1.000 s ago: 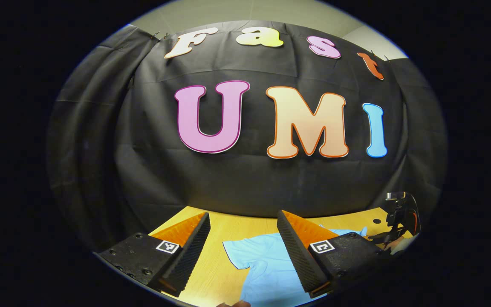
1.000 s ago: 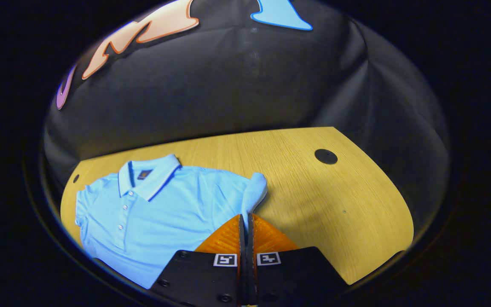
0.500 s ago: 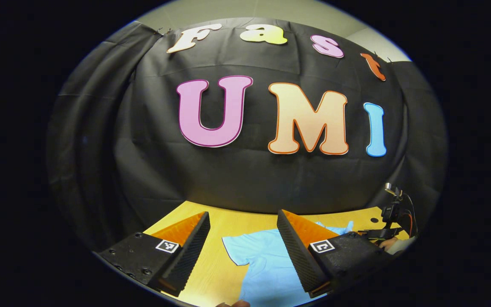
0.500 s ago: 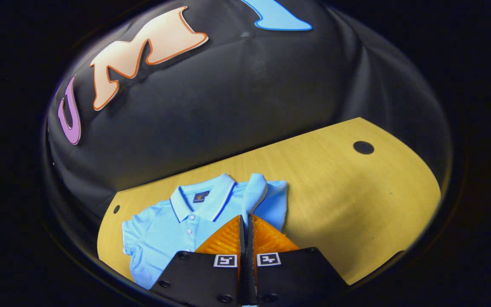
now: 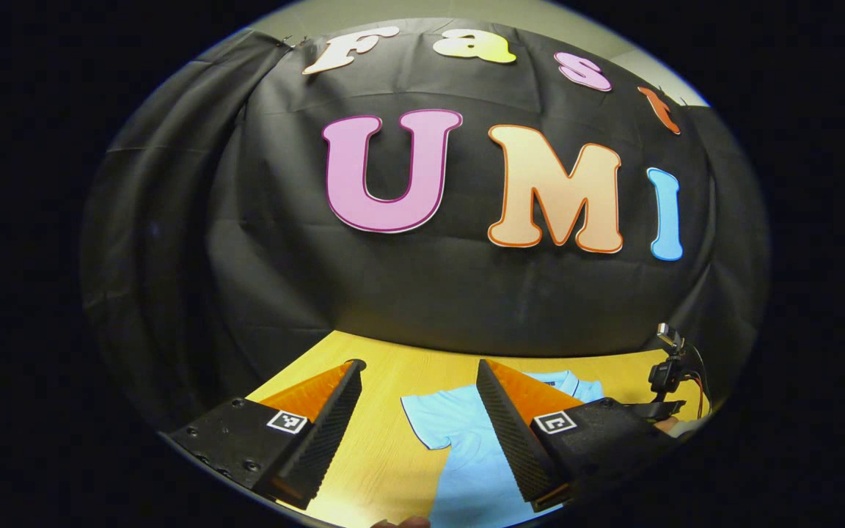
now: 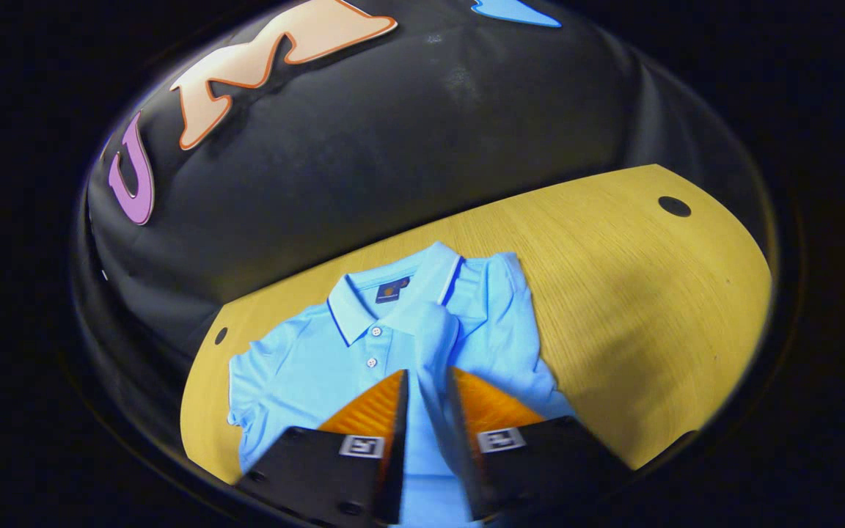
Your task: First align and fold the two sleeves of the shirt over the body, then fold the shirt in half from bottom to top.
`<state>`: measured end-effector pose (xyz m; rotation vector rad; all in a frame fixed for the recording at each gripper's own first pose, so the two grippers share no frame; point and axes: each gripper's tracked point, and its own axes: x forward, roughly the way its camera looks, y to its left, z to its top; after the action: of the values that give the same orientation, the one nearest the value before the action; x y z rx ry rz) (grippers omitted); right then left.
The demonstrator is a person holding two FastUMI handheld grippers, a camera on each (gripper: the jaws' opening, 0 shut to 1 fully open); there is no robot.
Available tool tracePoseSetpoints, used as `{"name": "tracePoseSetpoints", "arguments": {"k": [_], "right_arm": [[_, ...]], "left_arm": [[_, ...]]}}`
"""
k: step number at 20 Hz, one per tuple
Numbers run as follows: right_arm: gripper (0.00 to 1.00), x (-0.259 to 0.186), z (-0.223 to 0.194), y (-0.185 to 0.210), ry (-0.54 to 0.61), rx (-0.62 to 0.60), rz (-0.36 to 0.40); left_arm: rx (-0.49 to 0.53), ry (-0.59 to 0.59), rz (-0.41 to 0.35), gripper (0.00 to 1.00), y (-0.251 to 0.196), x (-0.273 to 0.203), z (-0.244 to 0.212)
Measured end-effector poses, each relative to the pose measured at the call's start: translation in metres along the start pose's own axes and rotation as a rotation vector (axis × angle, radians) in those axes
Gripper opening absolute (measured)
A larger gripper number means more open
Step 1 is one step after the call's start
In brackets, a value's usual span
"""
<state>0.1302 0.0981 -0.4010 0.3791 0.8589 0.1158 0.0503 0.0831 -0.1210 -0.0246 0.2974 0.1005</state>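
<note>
While the light blue polo shirt (image 6: 305, 367) lies face up on the wooden worktop (image 6: 635, 293), its collar (image 6: 393, 293) points toward the black cloth wall (image 6: 393, 147) and its hem runs toward the camera, so that the long axis runs from near edge to far edge. In the right gripper view, one short sleeve (image 6: 246, 389) lies spread flat at the left of the body. The opposite sleeve (image 6: 433, 337) is folded inward across the chest, just below the button placket. The right gripper (image 6: 428, 381) hovers over that folded sleeve with its jaws slightly parted; a strip of sleeve fabric sits in the gap between them, and whether either finger presses on it cannot be determined. Two dark round holes (image 6: 674, 206) mark the worktop near its far corners.

In the left gripper view, the left gripper (image 5: 419, 370) has its jaws wide apart and grips nothing. It sits above the worktop (image 5: 386, 447) beside the shirt (image 5: 459, 440). The right gripper (image 5: 668, 367) appears at the right edge.
</note>
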Motion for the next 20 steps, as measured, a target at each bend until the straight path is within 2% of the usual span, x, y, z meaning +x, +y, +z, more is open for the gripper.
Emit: {"name": "tracePoseSetpoints", "arguments": {"k": [3,4,5,6,7,13,20], "right_arm": [[1.0,-0.013,0.011,-0.002,-0.046,-0.088,-0.003],[0.95,-0.019,0.014,-0.006,-0.053,-0.117,-0.012],[0.97,-0.027,0.017,-0.007,-0.064,-0.137,-0.012],[0.92,-0.036,0.022,-0.008,-0.079,-0.149,-0.009],[0.97,-0.045,0.024,-0.009,-0.093,-0.159,-0.007],[0.98,-0.1,0.016,-0.029,-0.128,-0.188,-0.001],[0.97,-0.15,-0.012,-0.087,-0.106,-0.189,-0.098]], "left_arm": [[-0.026,0.013,0.01,0.96,0.002,0.009,-0.009],[-0.03,0.017,0.013,0.96,0.001,0.013,-0.012],[-0.031,0.017,0.012,0.96,-0.001,0.017,-0.014],[-0.029,0.018,0.014,0.96,-0.002,0.02,-0.016],[-0.026,0.019,0.016,0.95,-0.004,0.025,-0.018],[-0.009,0.038,0.008,0.95,-0.023,0.069,-0.036],[-0.037,0.134,-0.006,0.95,-0.032,0.127,-0.088]]}}
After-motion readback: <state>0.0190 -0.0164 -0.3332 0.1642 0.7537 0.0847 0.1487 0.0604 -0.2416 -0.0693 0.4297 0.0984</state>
